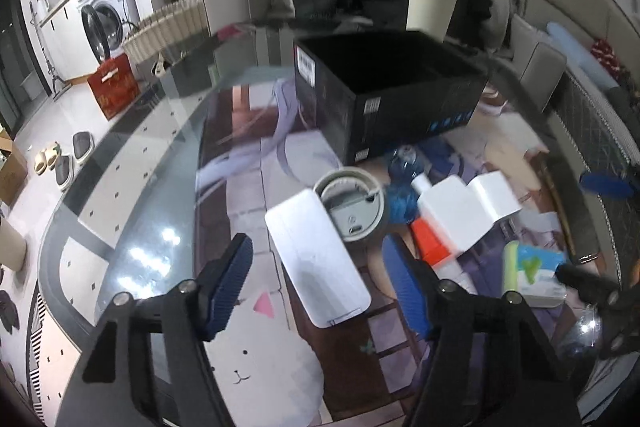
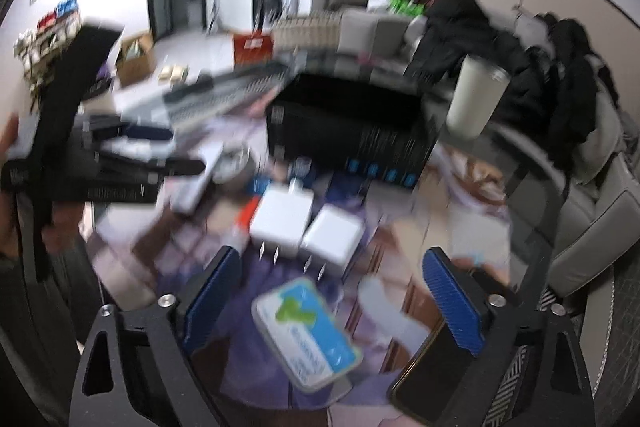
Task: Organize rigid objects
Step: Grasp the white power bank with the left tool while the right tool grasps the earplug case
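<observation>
Straddling the flat white box (image 1: 318,259) just in front of the black carton (image 1: 384,95) with my left gripper (image 1: 320,287) parted and untouching, right gripper (image 2: 332,291) likewise agape, I judge it light, stiff, slick, best pinched across its narrow sides

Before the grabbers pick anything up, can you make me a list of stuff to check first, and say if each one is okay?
1. Left gripper open with room to spare: ok, the flat white case sits between its fingers, pads not pressing.
2. Right gripper open: ok, the blue and green packet lies between its fingers, untouched.
3. Black box open on top: ok, and what shows of its inside looks empty.
4. White case free of neighbours: not ok, the round grey device lies against its far end.
5. Sharp view for the right gripper: not ok, its picture is blurred.
6. Glass table edge clear of things: cannot tell.
</observation>
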### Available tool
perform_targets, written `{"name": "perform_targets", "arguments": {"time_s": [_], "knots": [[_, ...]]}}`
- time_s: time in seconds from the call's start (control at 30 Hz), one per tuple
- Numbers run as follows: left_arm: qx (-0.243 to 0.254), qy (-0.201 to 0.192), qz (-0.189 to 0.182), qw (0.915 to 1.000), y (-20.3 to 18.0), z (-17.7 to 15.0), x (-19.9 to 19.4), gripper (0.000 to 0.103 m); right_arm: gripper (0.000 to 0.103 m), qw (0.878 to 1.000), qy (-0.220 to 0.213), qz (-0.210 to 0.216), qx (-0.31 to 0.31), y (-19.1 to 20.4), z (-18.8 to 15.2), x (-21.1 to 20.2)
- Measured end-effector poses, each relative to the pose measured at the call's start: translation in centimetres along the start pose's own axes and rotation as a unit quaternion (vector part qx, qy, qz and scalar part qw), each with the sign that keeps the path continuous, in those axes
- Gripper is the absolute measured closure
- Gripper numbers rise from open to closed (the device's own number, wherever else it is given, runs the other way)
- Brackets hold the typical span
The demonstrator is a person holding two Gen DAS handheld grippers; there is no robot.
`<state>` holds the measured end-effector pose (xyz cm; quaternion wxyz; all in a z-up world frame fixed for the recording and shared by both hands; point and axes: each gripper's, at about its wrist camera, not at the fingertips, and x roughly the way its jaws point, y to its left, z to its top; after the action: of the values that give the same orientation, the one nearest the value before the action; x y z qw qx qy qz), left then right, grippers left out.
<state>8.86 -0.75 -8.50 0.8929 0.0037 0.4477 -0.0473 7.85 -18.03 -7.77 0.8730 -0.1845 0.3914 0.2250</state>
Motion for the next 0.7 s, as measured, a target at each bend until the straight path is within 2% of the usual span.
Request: {"name": "perform_targets", "arguments": {"time_s": [0.13, 0.17, 0.3, 0.43, 0.5, 0.6, 0.7], "knots": [[0.003, 0.018, 0.005, 0.9998, -0.1, -0.2, 0.8, 0.039, 0.020, 0.999, 0.047, 0.016, -0.007, -0.1, -1.7, 2.2], [0.001, 0.023, 0.006, 0.9997, 0.0, -0.2, 1.0, 0.040, 0.020, 0.999, 0.049, 0.016, -0.007, -0.1, -1.9, 2.4], [0.003, 0.045, 0.005, 0.9990, 0.3, -0.3, 2.2, 0.053, 0.025, 0.997, 0.067, 0.029, 0.005, -0.7, -2.6, 2.7], [0.007, 0.050, 0.006, 0.9987, 0.6, -0.3, 2.5, 0.058, 0.030, 0.996, 0.076, 0.046, 0.005, -0.5, -2.7, 2.8], [0.005, 0.051, -0.003, 0.9987, 0.8, -0.3, 2.5, 0.061, 0.038, 0.995, 0.085, 0.054, 0.002, -0.1, -2.9, 3.0], [0.016, 0.055, -0.009, 0.9983, 0.8, -0.6, 2.2, 0.064, 0.041, 0.995, 0.085, 0.058, 0.000, 0.8, -2.8, 3.0], [0.029, 0.059, -0.015, 0.9977, 0.8, -1.4, 1.6, 0.065, 0.047, 0.994, 0.085, 0.066, -0.002, 1.6, -2.5, 3.2]]}}
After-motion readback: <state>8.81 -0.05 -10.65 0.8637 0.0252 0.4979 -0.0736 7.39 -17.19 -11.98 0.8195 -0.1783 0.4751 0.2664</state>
